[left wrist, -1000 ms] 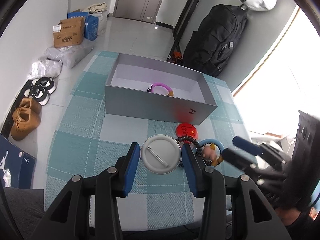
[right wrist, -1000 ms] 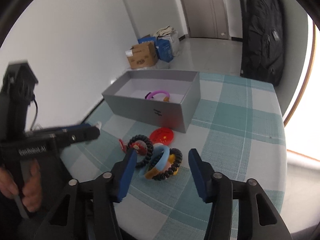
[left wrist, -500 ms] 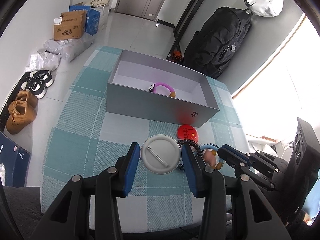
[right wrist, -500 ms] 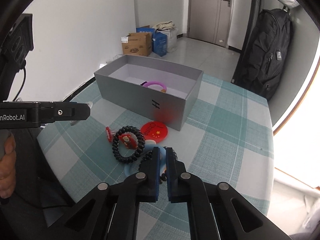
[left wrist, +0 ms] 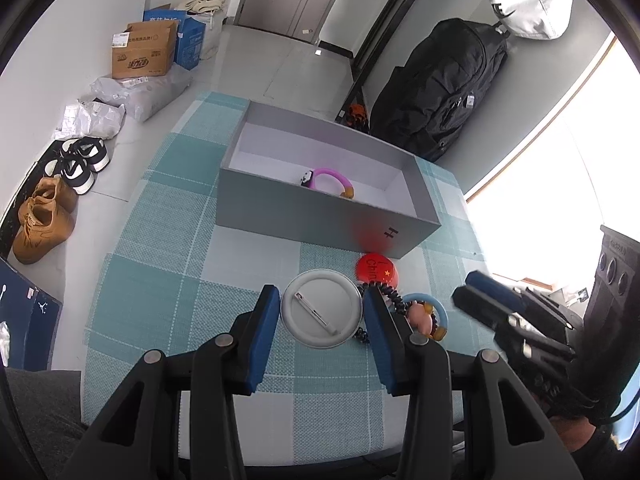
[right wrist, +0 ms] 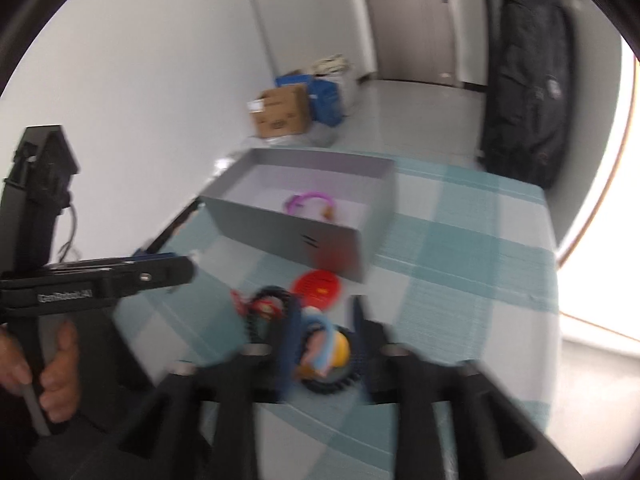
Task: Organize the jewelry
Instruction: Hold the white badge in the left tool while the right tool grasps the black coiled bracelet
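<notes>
a: left tongs (left wrist: 320, 316) apart, straddling white round badge (left wrist: 319, 314) on counter (left wrist: 160, 280); pads not seen pressing it. nothing lifted.

b: grey box (left wrist: 320, 216) beyond, holding only pink bracelet (left wrist: 330, 178). one piece stowed.

a: red badge (left wrist: 377, 269), black coil bracelet (left wrist: 386, 294), blue ring (left wrist: 430, 312) left on counter, just right of white badge.

b: right tongs (right wrist: 322, 346) apart, jaws just opened, blurred, blue ring between, no grip seen. mostly undone, by the look.

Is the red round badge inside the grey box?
No, the red round badge lies on the checked tablecloth just in front of the grey box, which holds only a pink bracelet.
</notes>
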